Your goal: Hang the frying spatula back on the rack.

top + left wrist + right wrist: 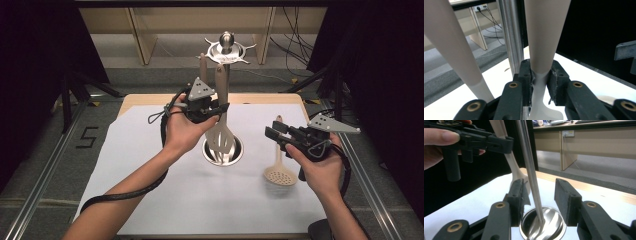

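Beige slotted spatula [221,131] hangs upright, blade down, in left tool [216,111].

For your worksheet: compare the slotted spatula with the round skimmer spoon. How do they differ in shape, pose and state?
The slotted spatula has a long blade with slits; the skimmer spoon has a round head with small holes. The spatula hangs upright beside the steel stand; the skimmer lies flat on the white table cover. The left gripper is shut on the spatula's handle; the skimmer lies free by the open right gripper. Both are pale beige.
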